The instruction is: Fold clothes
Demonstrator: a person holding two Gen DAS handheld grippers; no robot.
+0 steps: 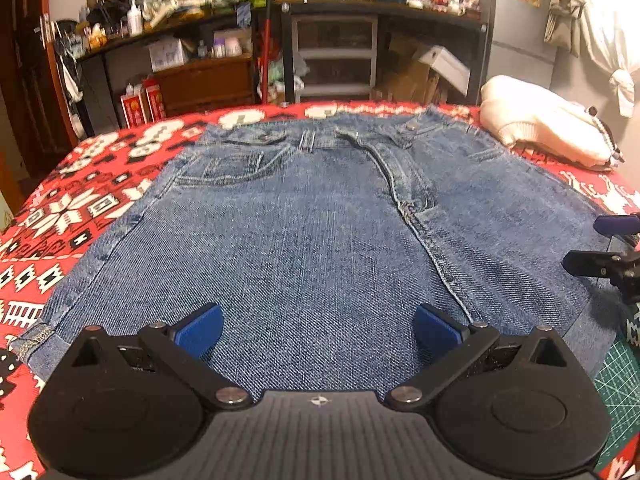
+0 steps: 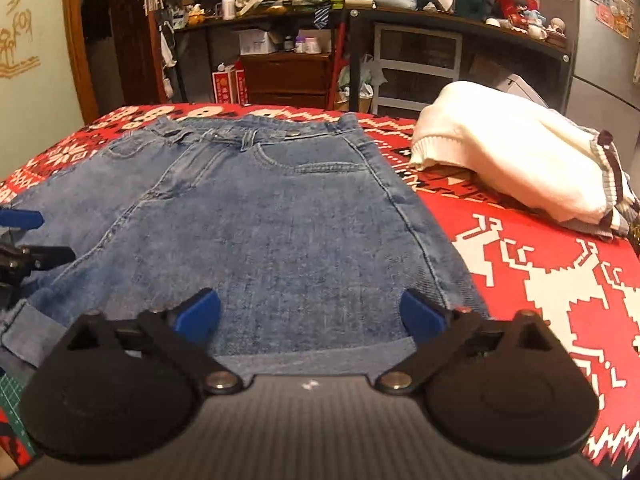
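Note:
Blue jeans (image 1: 312,216) lie flat on the red patterned cloth (image 1: 80,208), waistband at the far side, folded so the near edge sits by both grippers. My left gripper (image 1: 318,330) hovers over the near left half of the jeans, jaws wide apart, nothing between the blue pads. The right gripper (image 2: 310,316) stands open over the near right half of the jeans (image 2: 280,216), pads clear of the denim. Each gripper shows at the other view's edge: the right gripper (image 1: 612,248) and the left gripper (image 2: 20,240).
A folded white knit sweater (image 2: 508,152) lies on the cloth at the far right, beside the jeans. A green cutting mat (image 1: 620,384) peeks out at the table's near edge. Cluttered shelves (image 2: 400,40) and drawers stand behind the table.

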